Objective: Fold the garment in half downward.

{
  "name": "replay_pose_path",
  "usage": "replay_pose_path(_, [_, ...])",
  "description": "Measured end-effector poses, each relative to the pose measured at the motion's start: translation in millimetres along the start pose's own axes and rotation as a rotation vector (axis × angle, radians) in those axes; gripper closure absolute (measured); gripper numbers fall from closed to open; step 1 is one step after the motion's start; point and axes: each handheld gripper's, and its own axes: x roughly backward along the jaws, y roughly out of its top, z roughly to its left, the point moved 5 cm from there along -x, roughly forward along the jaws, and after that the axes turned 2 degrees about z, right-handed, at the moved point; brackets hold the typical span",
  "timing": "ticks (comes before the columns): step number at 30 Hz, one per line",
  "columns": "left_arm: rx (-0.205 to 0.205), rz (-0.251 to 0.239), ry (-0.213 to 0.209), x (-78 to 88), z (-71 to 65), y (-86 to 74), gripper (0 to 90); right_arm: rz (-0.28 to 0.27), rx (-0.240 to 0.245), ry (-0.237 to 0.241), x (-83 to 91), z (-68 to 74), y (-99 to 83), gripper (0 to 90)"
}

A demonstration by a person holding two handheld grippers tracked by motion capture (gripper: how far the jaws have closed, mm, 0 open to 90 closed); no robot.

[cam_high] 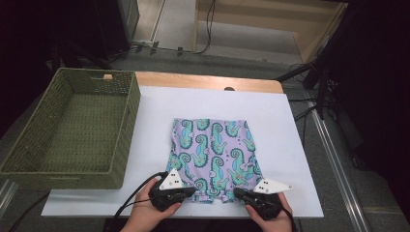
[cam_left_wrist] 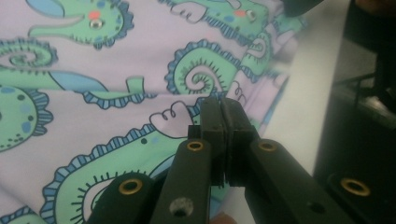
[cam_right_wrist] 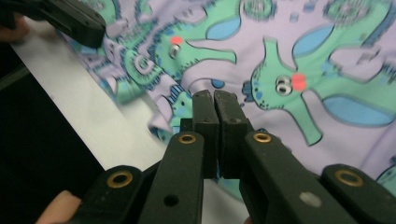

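Lilac shorts (cam_high: pixel 212 150) printed with green chameleons lie flat on the white sheet (cam_high: pixel 154 111), with their hem toward the near edge. My left gripper (cam_high: pixel 193 191) meets the near left part of that hem. In the left gripper view its jaws (cam_left_wrist: pixel 223 103) are pressed together over the cloth's edge (cam_left_wrist: pixel 116 70). My right gripper (cam_high: pixel 237 192) meets the near right part of the hem. Its jaws (cam_right_wrist: pixel 215 95) are also pressed together on the fabric (cam_right_wrist: pixel 280 56), which puckers beside them. The left gripper (cam_right_wrist: pixel 70 18) also shows in the right gripper view, at the top left.
A green woven basket (cam_high: pixel 121 130) stands on the left of the table with nothing visible in it. The wooden table edge (cam_high: pixel 208 81) runs along the back. The sheet's near edge lies just under both hands, and dark floor with cables surrounds the table.
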Motion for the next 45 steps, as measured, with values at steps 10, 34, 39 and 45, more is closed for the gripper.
replay_pose_path(10, [0.047, -0.159, 0.055, 19.1, 11.1, 7.5, 77.8, -0.137, -0.053, -0.024, 16.6, -22.2, 2.6, 70.7])
replay_pose_path(34, [0.227, -0.111, 0.315, 34.9, 55.3, -6.8, 62.3, -0.117, -0.094, -0.154, 18.5, -45.1, -5.4, 64.5])
replay_pose_path(39, [0.229, -0.07, 0.308, 29.7, 56.1, -10.2, 59.7, -0.121, -0.151, -0.215, 24.6, -57.9, -6.8, 64.3])
replay_pose_path(45, [0.204, -0.036, 0.313, 22.7, 52.4, -10.3, 73.8, -0.107, -0.179, -0.22, 21.9, -61.4, -7.5, 64.3])
